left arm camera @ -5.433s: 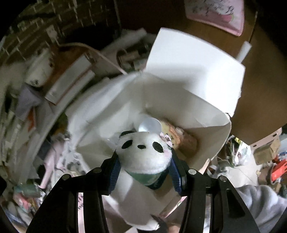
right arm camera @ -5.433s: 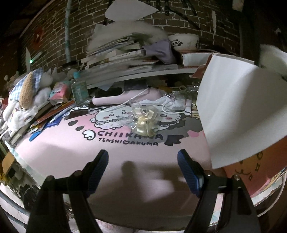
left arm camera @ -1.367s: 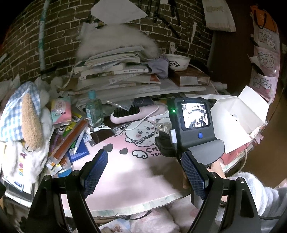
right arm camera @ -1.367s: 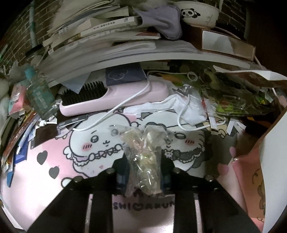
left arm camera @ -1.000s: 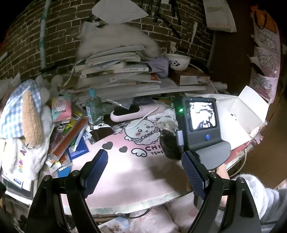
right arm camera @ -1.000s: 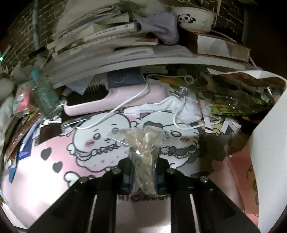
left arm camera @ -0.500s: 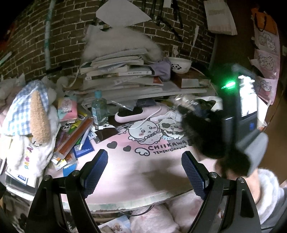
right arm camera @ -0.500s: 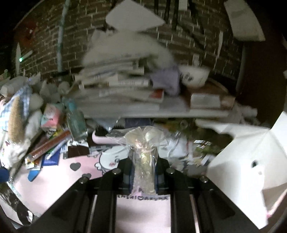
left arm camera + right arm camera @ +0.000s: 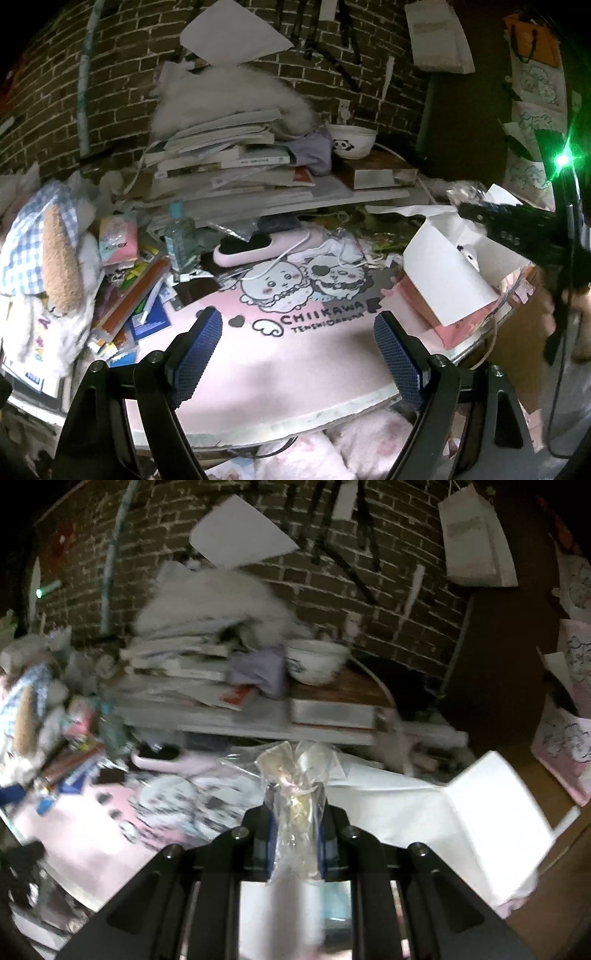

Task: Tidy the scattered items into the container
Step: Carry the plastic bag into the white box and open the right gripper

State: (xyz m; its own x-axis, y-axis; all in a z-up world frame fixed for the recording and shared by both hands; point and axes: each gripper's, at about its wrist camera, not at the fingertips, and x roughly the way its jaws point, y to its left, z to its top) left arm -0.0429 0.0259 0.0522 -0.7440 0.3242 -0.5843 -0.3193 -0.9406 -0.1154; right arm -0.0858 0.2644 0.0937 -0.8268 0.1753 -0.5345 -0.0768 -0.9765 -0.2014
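My right gripper (image 9: 295,834) is shut on a clear cellophane packet (image 9: 297,801) with a pale bow inside, held up in the air over the white paper bag (image 9: 461,812). In the left wrist view the right gripper (image 9: 476,214) shows at the far right above the open white bag (image 9: 447,273), the packet's crinkled tip (image 9: 458,194) at its front. My left gripper (image 9: 297,358) is open and empty, hovering over the near edge of the pink Chiikawa desk mat (image 9: 295,354).
A pink hairbrush with a white cable (image 9: 258,245), a clear bottle (image 9: 179,240), pens and booklets (image 9: 133,295) and a plush toy (image 9: 48,243) crowd the mat's back and left. A shelf of stacked books (image 9: 236,166) with a panda bowl (image 9: 351,140) stands behind.
My right gripper closed on the cellophane packet, lifted it off the mat and carried it right, above the white bag. My left gripper stayed open, pulling back slightly.
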